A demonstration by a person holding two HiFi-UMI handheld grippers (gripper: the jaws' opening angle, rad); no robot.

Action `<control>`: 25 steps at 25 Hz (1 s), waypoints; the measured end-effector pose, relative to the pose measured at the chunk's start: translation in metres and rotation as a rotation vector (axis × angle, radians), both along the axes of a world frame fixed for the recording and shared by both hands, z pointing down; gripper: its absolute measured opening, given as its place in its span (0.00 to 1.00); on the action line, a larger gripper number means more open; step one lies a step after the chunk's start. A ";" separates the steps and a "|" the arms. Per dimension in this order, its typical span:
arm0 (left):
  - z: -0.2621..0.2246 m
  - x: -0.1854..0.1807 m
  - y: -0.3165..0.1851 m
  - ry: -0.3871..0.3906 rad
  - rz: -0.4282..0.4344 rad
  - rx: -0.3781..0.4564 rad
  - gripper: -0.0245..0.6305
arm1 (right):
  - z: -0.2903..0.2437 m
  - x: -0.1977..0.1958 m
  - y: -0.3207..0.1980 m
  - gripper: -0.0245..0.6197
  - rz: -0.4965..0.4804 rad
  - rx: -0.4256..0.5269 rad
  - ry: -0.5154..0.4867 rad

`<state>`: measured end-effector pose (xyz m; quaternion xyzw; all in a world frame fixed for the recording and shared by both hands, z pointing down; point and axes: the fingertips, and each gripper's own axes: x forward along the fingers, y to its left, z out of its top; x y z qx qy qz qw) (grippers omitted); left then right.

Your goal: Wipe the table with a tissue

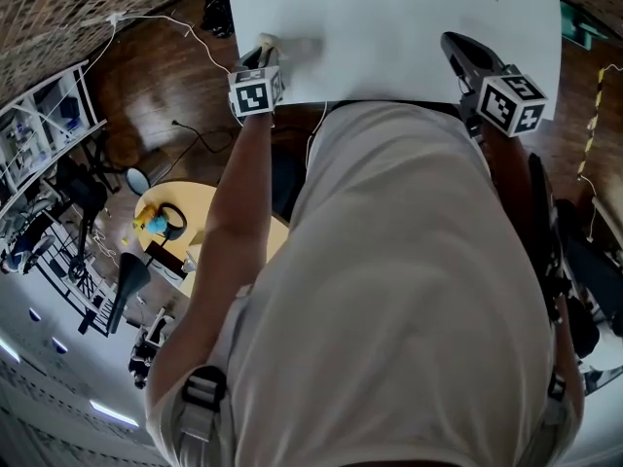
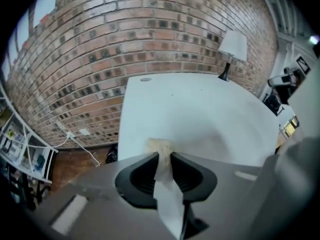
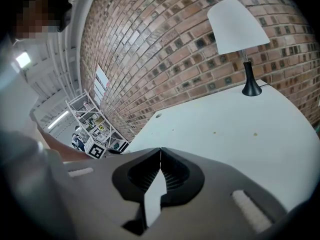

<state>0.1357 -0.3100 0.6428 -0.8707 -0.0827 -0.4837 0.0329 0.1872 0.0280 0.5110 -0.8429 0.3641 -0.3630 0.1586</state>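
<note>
Tissue (image 2: 159, 147) in left claw (image 2: 164, 155), on table (image 2: 200, 109)

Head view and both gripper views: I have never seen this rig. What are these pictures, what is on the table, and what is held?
There is no robot here. A person wears a camera on the head and holds a two-jaw tool in each hand. The head view looks down past the person's body to a white table. The other two pictures come from cameras riding on the tools, looking along their jaws. The left hand-held gripper is clamped on a crumpled tissue near the table's left edge. The right hand-held gripper is closed and empty. A white lamp stands at the table's far end.
</note>
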 end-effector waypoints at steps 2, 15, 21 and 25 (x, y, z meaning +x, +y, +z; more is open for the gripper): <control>-0.009 0.001 -0.015 0.023 -0.070 -0.002 0.15 | 0.001 0.000 0.001 0.05 0.003 0.000 0.001; 0.009 0.004 0.082 0.011 0.233 -0.069 0.16 | -0.001 0.000 0.005 0.05 0.035 0.005 0.016; -0.004 0.007 0.143 0.018 0.364 -0.106 0.16 | -0.011 0.007 0.000 0.05 0.026 -0.004 0.027; -0.013 0.011 0.116 0.038 0.155 -0.164 0.16 | -0.015 0.012 0.003 0.05 0.004 -0.014 0.041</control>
